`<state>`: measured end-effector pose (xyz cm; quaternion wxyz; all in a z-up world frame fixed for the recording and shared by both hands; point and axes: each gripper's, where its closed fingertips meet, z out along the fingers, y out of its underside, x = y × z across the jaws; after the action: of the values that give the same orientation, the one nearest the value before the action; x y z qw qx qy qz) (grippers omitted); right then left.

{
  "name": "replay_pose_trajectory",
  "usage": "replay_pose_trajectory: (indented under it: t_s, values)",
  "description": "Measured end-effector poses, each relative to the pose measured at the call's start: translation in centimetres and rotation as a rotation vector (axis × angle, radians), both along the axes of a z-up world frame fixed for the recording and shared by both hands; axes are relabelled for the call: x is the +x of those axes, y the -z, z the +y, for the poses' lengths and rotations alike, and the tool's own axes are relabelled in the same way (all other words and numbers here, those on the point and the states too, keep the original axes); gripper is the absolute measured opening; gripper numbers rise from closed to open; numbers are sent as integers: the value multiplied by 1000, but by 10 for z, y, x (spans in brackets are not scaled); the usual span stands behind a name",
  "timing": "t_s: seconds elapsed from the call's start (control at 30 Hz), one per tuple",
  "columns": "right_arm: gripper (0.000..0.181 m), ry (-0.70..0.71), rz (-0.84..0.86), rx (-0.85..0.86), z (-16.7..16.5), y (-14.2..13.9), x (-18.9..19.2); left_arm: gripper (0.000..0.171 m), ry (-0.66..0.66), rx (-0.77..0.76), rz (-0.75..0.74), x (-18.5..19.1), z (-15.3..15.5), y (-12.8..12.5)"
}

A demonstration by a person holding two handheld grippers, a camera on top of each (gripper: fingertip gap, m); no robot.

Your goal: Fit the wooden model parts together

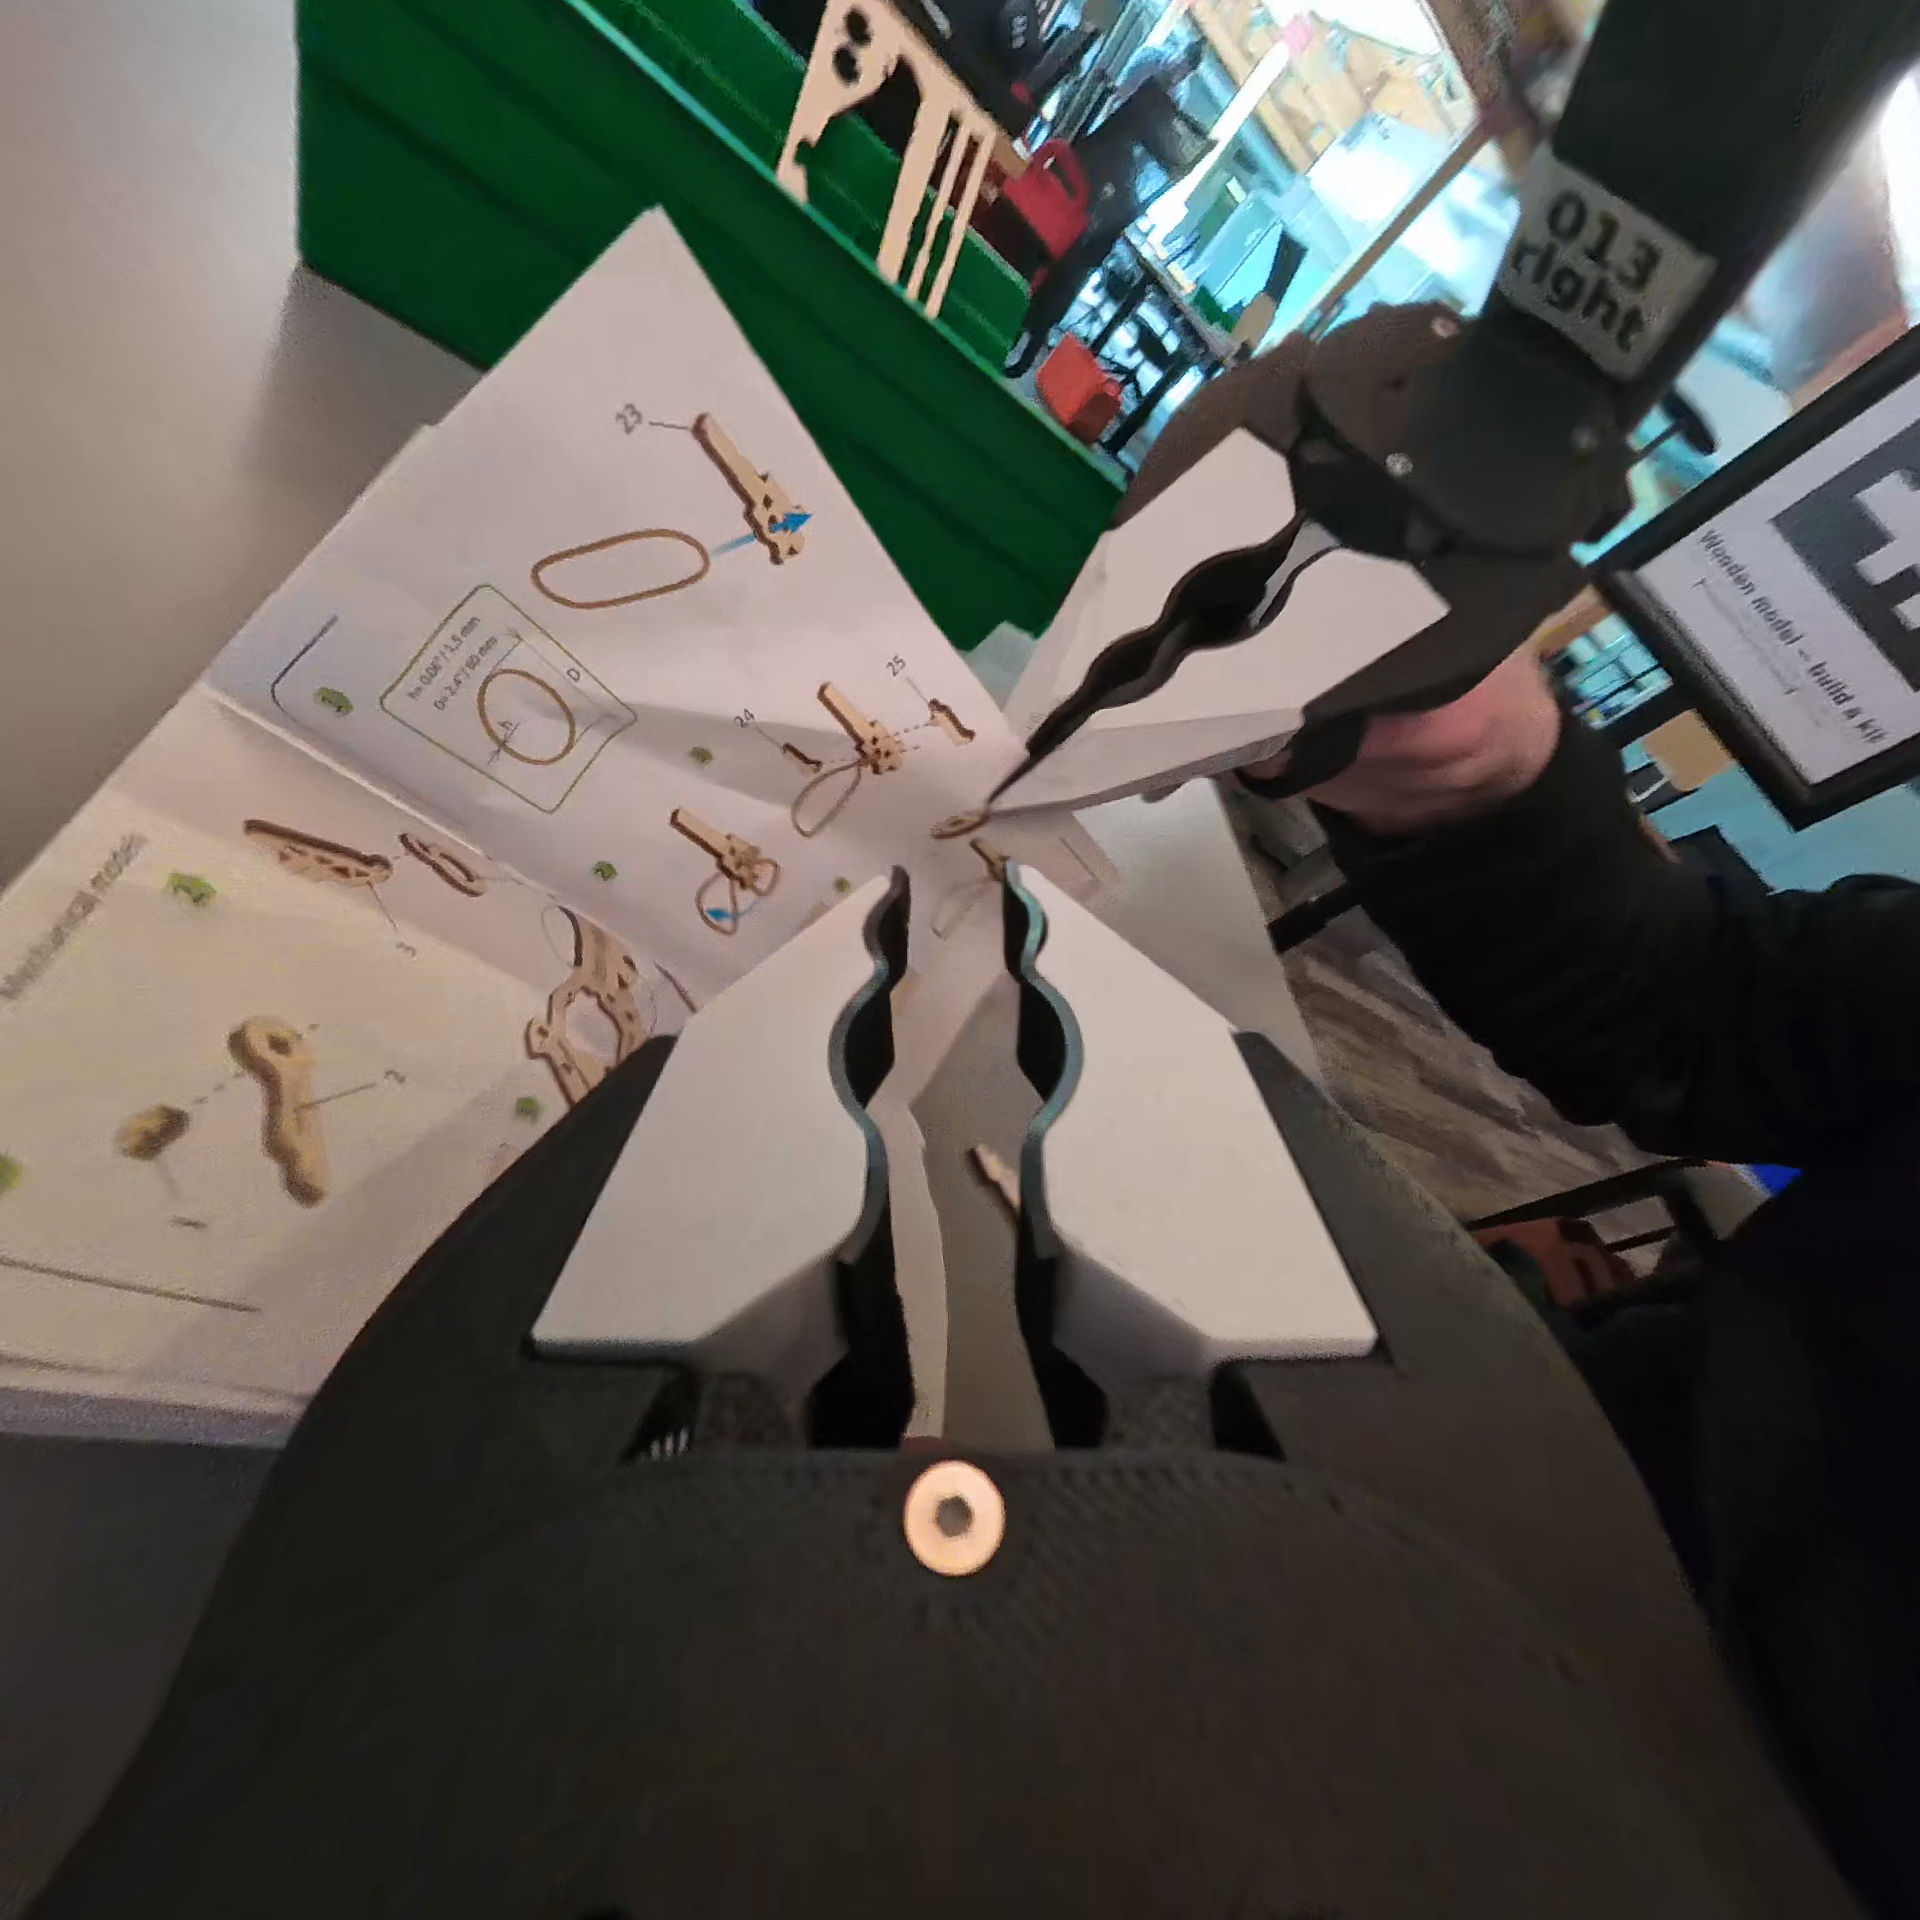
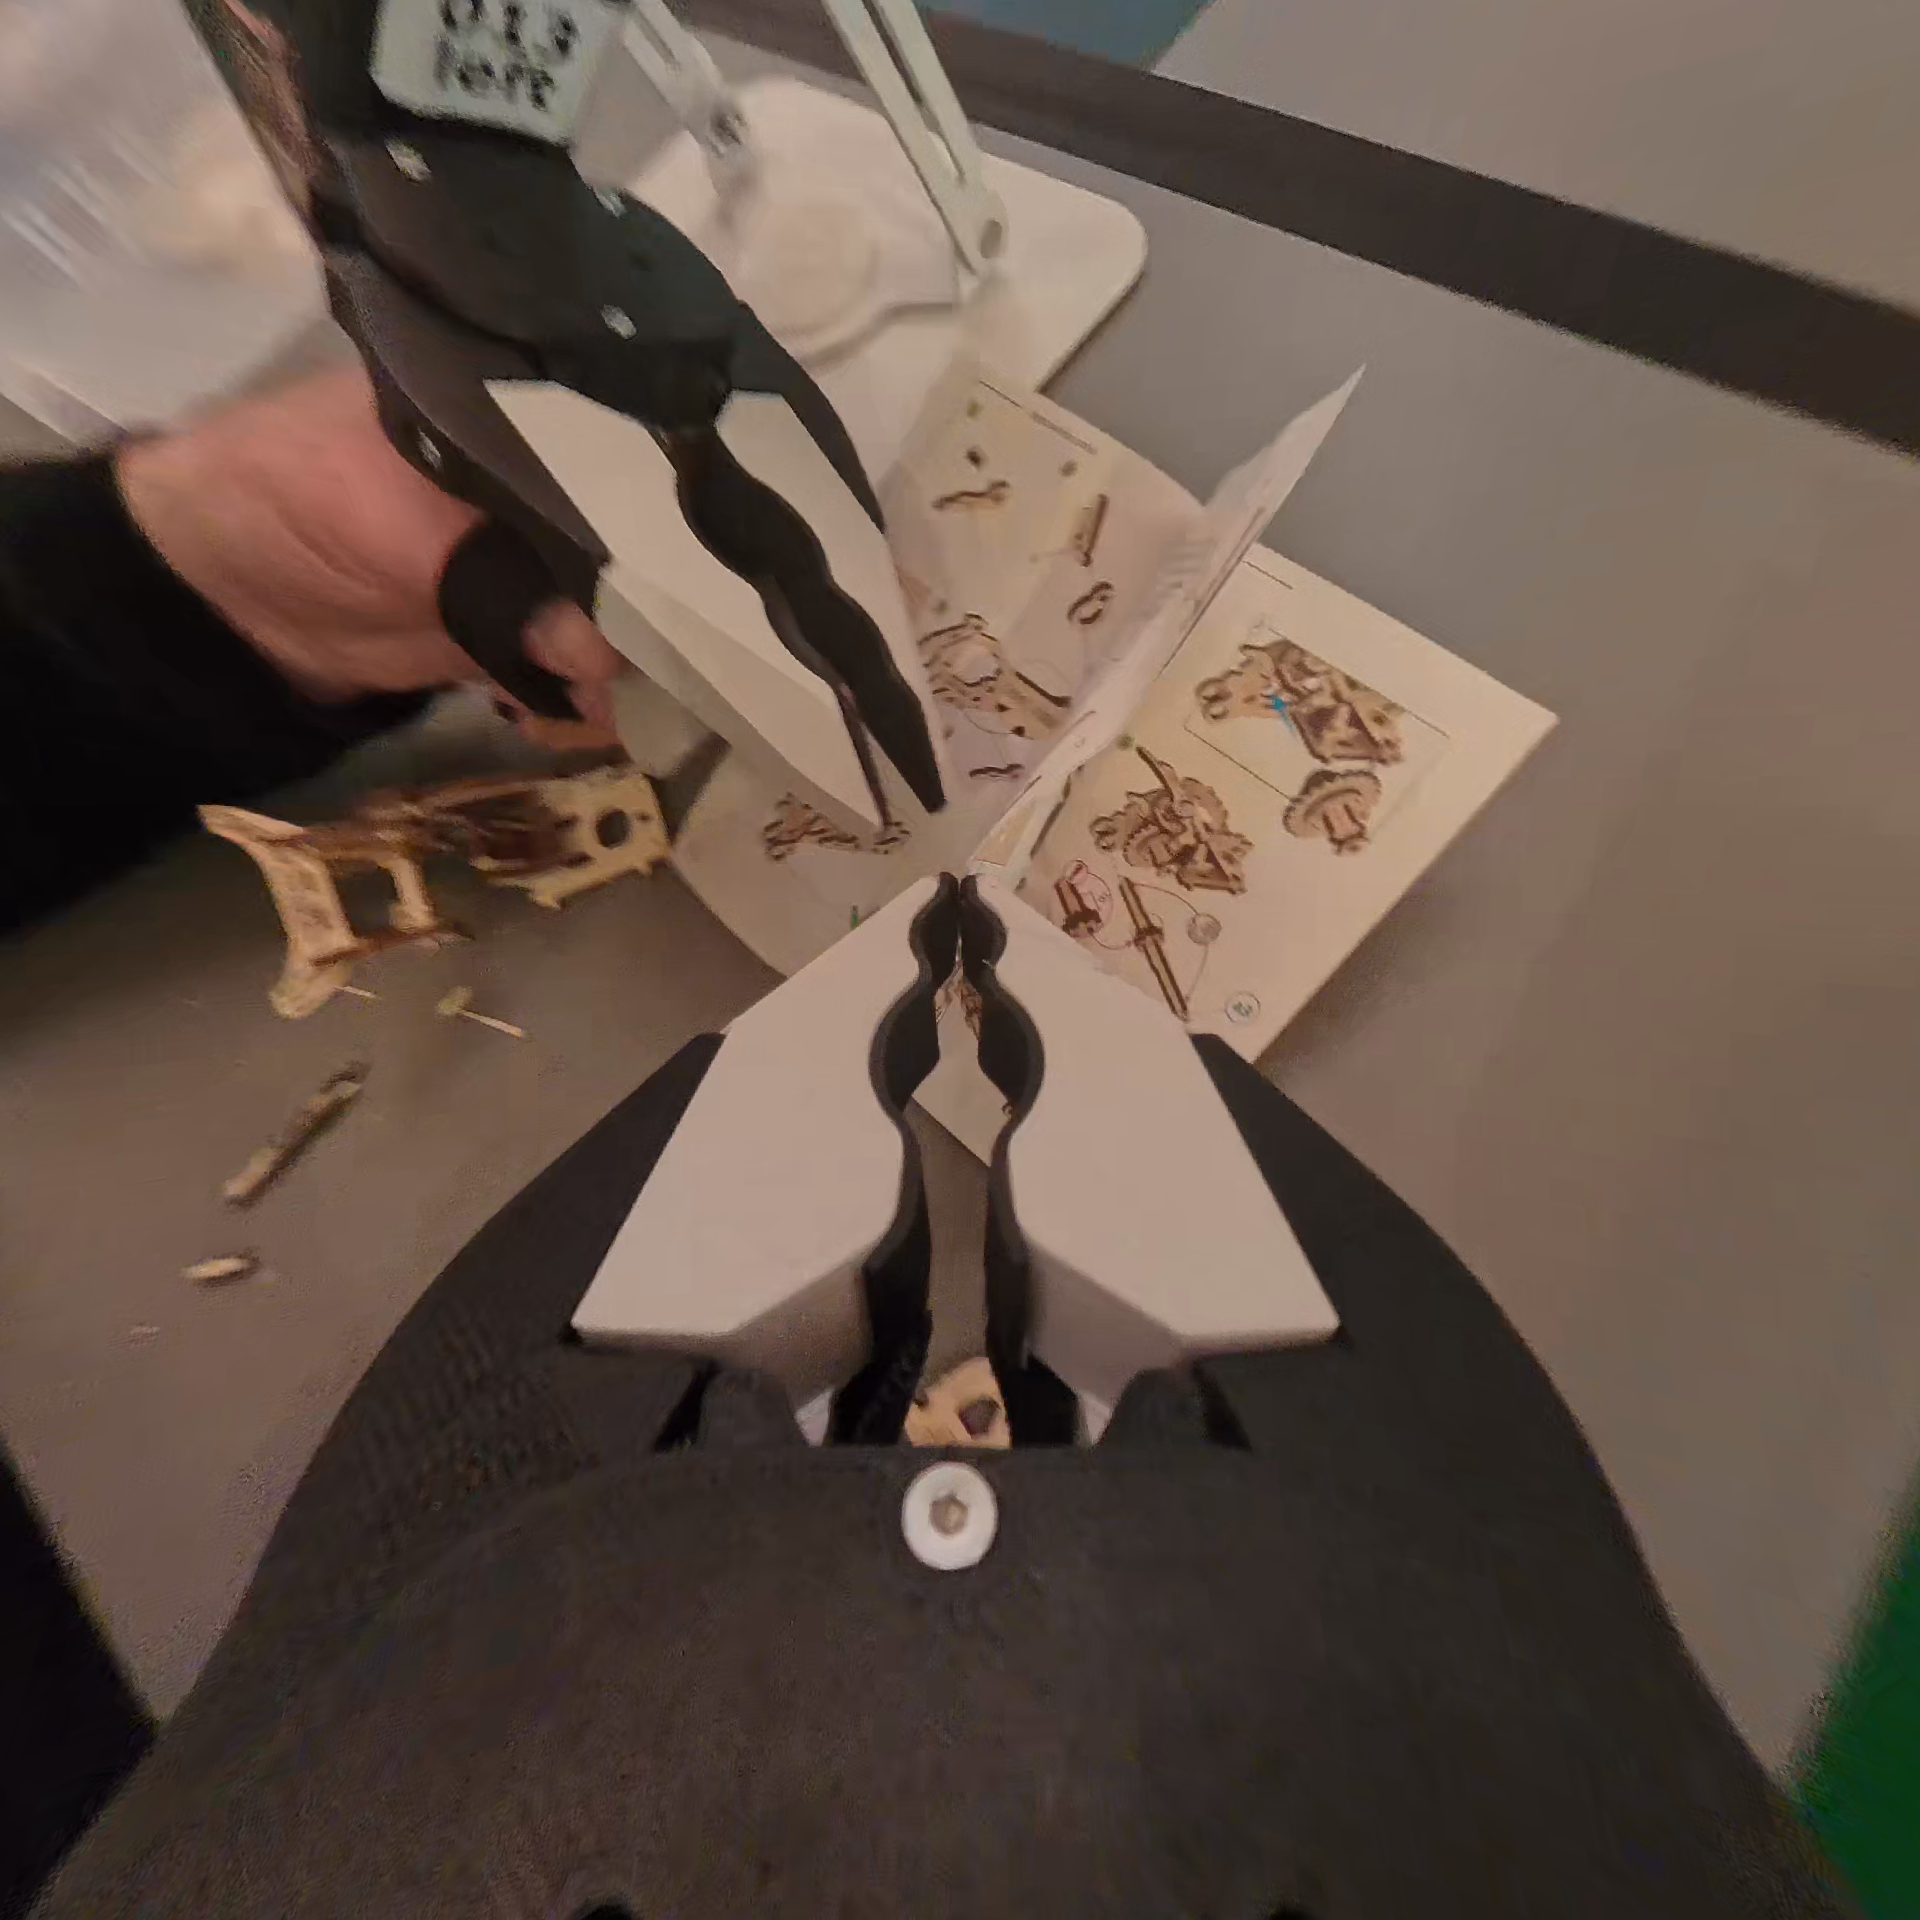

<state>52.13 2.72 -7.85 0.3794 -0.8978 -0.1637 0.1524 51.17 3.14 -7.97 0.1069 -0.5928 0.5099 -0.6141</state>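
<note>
An instruction booklet (image 1: pixel 436 1039) lies open on the grey table (image 2: pixel 1558 1039), with one page (image 1: pixel 582 436) lifted upright; the page also shows in the right wrist view (image 2: pixel 1226 540). My right gripper (image 2: pixel 958 883) is shut, its tips pinching the lifted page's lower corner; it also shows in the left wrist view (image 1: pixel 992 816). My left gripper (image 1: pixel 956 883) is open over the booklet, and the page edge runs between its fingers without being pressed. In the right wrist view the left gripper (image 2: pixel 899 808) has a narrow gap. A partly built wooden model (image 2: pixel 468 831) lies on the table, left of the booklet.
Loose wooden parts (image 2: pixel 296 1132) and a small pin (image 2: pixel 478 1013) lie on the table near the model. A green bin (image 1: pixel 623 260) behind the booklet holds a wooden part sheet (image 1: pixel 894 135). A white stand base (image 2: pixel 935 239) and a framed sign (image 1: pixel 1818 623) are nearby. My left and right fingertips are right by each other.
</note>
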Motion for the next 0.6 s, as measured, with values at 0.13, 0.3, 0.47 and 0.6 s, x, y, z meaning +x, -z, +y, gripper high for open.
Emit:
replay_pose_trajectory:
  t_s: [0.13,0.3,0.47,0.6]
  values:
    - [0,-43,-180,-4,-6,0,-12,28,0,-57,-35,4,-4,-11]
    - [0,-60,-230,20,-3,10,-26,35,-23,-113,-17,5,-1,-7]
    - [0,-71,-188,24,-2,17,-32,25,-46,-55,44,6,3,8]
    - [0,-68,-91,42,-1,20,-35,12,-41,-55,56,5,3,13]
